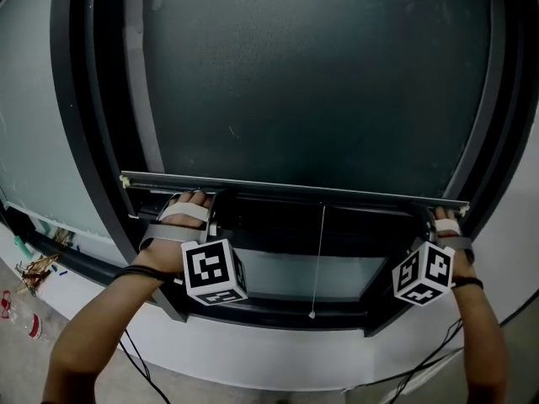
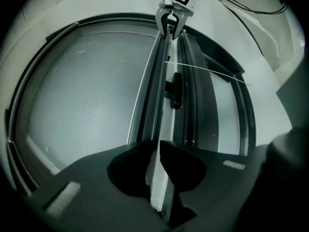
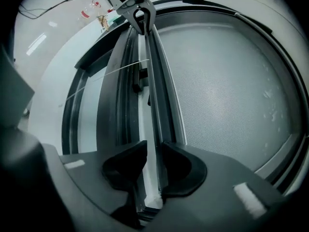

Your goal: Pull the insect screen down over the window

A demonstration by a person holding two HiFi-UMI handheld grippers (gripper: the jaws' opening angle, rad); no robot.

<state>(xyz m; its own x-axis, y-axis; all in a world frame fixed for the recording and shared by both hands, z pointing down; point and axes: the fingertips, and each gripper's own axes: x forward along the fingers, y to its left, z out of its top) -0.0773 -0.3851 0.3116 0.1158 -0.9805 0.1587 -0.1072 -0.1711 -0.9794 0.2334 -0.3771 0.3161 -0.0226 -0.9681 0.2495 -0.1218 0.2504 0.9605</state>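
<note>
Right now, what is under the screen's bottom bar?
Under the bar hangs a thin cord, before a strip of glass and the dark frame. The left hand and right hand cover what lies under its ends.

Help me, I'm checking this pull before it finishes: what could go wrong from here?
The left gripper and right gripper pinch only a thin lip of the screen bar; a slip could let it spring back up. With one gripper at each end, uneven pulling may tilt and jam it. The pull cord could get trapped underneath.
</note>
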